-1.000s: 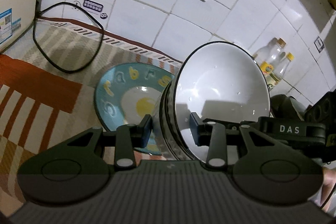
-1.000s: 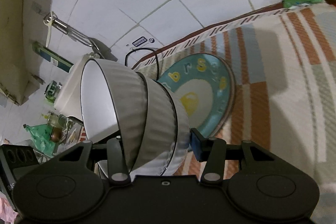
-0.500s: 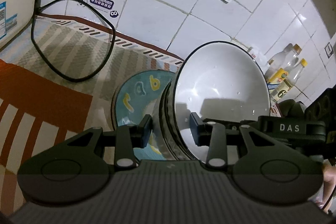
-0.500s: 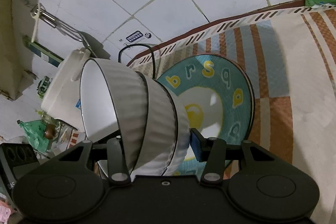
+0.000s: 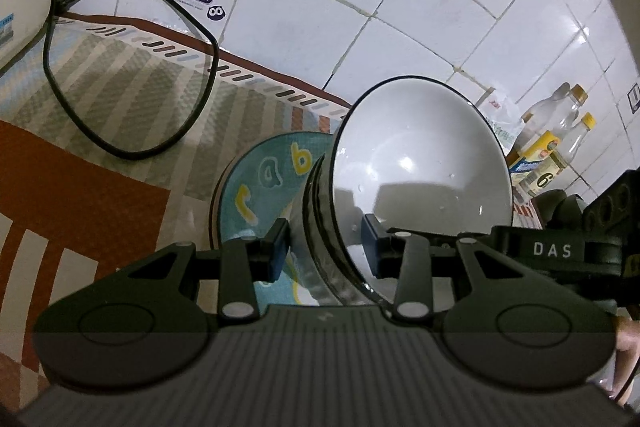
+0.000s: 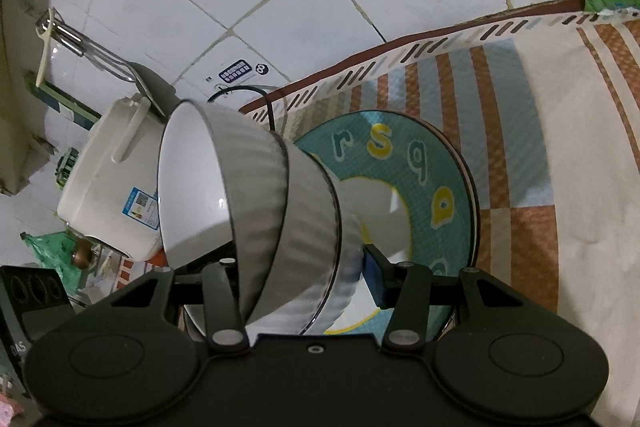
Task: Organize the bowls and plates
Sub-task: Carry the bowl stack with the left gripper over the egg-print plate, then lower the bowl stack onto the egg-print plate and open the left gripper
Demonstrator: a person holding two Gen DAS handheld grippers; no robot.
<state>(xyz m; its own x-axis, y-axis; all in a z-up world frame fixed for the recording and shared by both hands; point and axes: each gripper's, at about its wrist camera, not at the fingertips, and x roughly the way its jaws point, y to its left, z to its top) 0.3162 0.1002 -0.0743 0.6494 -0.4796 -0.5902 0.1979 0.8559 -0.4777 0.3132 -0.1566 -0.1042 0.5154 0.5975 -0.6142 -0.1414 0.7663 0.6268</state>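
Both grippers — left (image 5: pixel 325 249), right (image 6: pixel 304 277) — are clamping the nested ribbed bowls (image 6: pixel 280 211), tilted over the alphabet plate (image 6: pixel 436 187); next, levelling and lowering them centrally.

Teal round plate (image 6: pixel 420 163): showing letters "r", "s", "q"; "a", "b" in the left view.
Black gripper arm (image 5: pixel 556 251): bearing "DAS".
Yellow bottle label (image 5: pixel 542 175): showing "6".
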